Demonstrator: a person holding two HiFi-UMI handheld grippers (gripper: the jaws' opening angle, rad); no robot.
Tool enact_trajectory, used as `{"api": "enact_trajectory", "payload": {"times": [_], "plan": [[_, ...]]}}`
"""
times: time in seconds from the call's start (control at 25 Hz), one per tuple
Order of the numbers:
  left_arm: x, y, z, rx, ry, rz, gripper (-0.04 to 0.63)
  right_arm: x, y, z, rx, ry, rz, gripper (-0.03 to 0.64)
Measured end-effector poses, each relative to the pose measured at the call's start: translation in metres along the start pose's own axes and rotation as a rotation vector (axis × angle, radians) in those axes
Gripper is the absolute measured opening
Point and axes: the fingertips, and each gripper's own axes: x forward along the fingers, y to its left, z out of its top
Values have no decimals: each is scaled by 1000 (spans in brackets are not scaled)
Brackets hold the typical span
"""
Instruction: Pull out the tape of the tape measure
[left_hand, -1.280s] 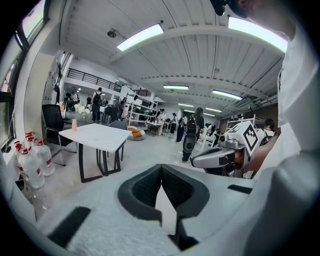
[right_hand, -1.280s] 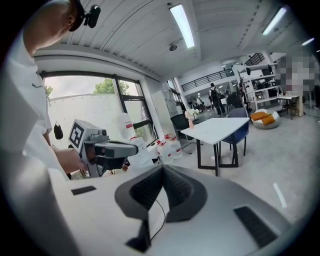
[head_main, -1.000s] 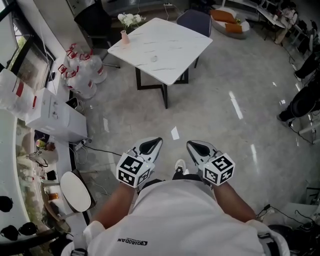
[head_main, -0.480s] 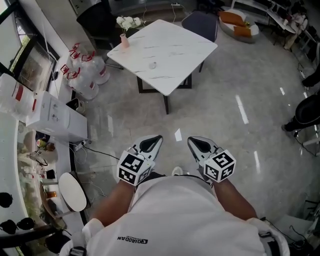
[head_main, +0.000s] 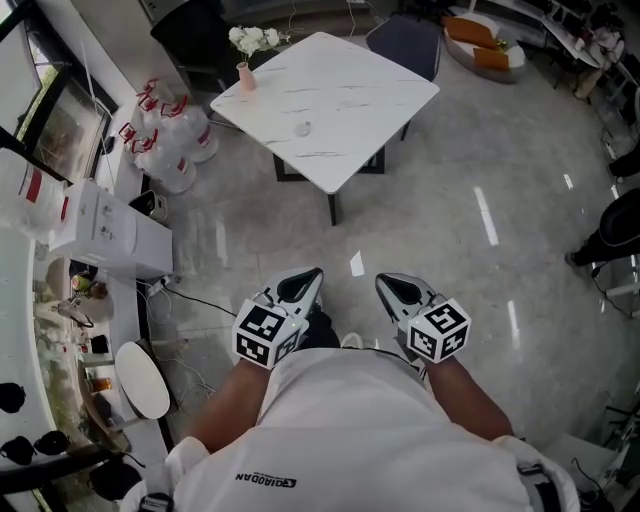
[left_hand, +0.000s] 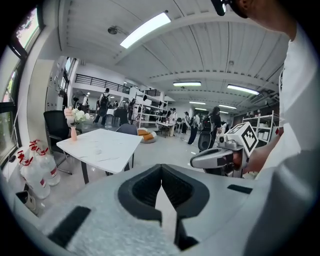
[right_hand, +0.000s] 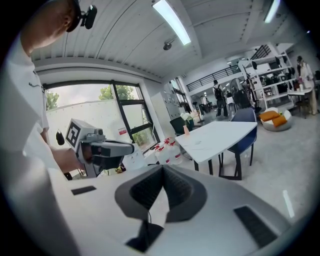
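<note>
**2 closed, empty grippers well away from the table**

A shiny grey stone floor (head_main: 450, 230) fills most of the head view. On it stands a square white table with a marble-look top and dark legs (head_main: 340, 90), well apart from the person. The person in a white shirt (head_main: 350, 430) is at the bottom of the view. A dark blue chair (head_main: 405, 40) sits at the table's far side. A bunch of clear plastic water jugs with red and white handles (head_main: 165, 140) stands on the floor left of the table.

The person holds 2 grey grippers out in front, side by side, over bare floor. The left gripper (head_main: 312, 278) has its 2 jaws pressed together, with nothing between them. The right gripper (head_main: 388, 285) is the same: jaws together, nothing held.

A small pink vase with white flowers (head_main: 245, 72) stands at the table's far left corner. A small pale round thing (head_main: 305, 128) lies near the middle of the table top. It is too small to tell if it is the tape measure.
</note>
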Motion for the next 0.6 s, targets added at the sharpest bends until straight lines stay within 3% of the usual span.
{"api": "enact_trajectory", "payload": {"times": [0.24, 0.6], "plan": [[21, 22, -6, -12, 14, -14, 9, 22, -16, 1, -4, 17, -1, 5], [73, 90, 26, -29, -8, -27, 9, 73, -61, 34, -26, 51, -28, 6]]}}
